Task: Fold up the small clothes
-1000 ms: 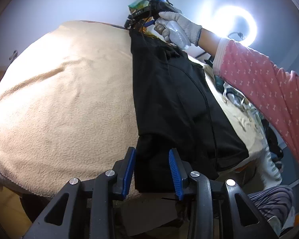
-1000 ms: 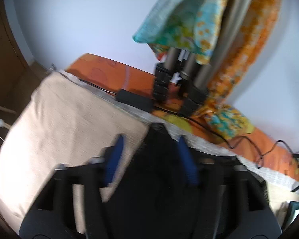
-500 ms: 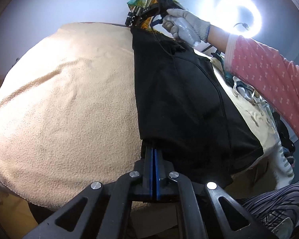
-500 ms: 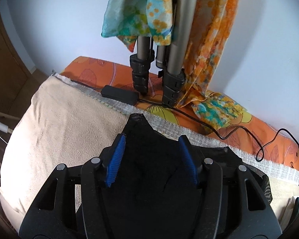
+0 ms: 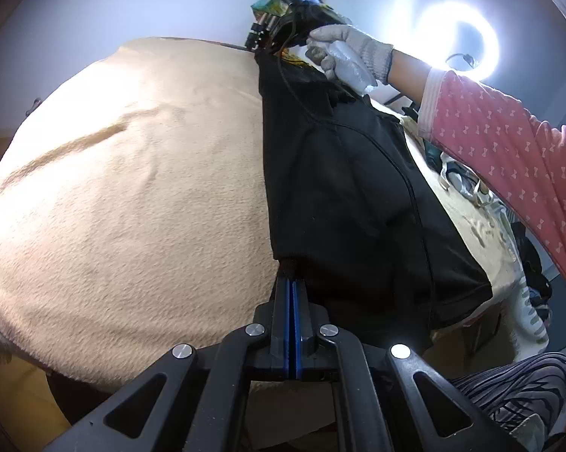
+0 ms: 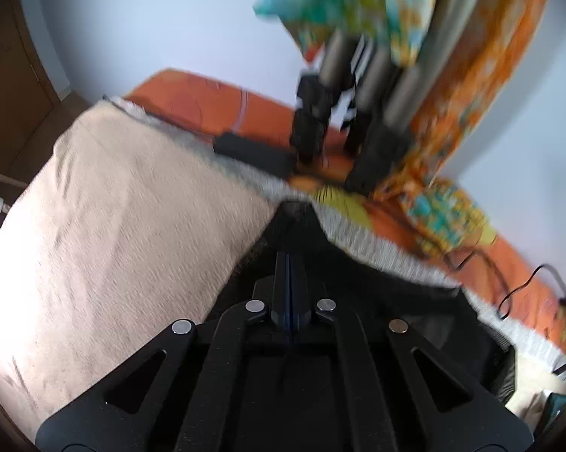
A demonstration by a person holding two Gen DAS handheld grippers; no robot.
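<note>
A black garment (image 5: pixel 351 196) lies stretched lengthwise over a beige towel (image 5: pixel 132 196). My left gripper (image 5: pixel 291 282) is shut on the garment's near left corner. At the far end the right gripper (image 5: pixel 283 37), held by a gloved hand (image 5: pixel 352 56), pinches the garment's far corner. In the right wrist view my right gripper (image 6: pixel 289 256) is shut on that black corner (image 6: pixel 296 214), which peaks up above the beige towel (image 6: pixel 124 226); this view is blurred.
A tripod's legs (image 6: pixel 343 113) draped in orange and teal cloth (image 6: pixel 471 56) stand past the towel on an orange sheet (image 6: pixel 207 101) with a black adapter (image 6: pixel 253 152) and cable. A ring light (image 5: pixel 460 43) glares at the right. More clothes (image 5: pixel 524 286) lie at the right edge.
Both grippers closed on the garment: the left within the first half second, the right in the last. The right wrist view now blurs with motion.
</note>
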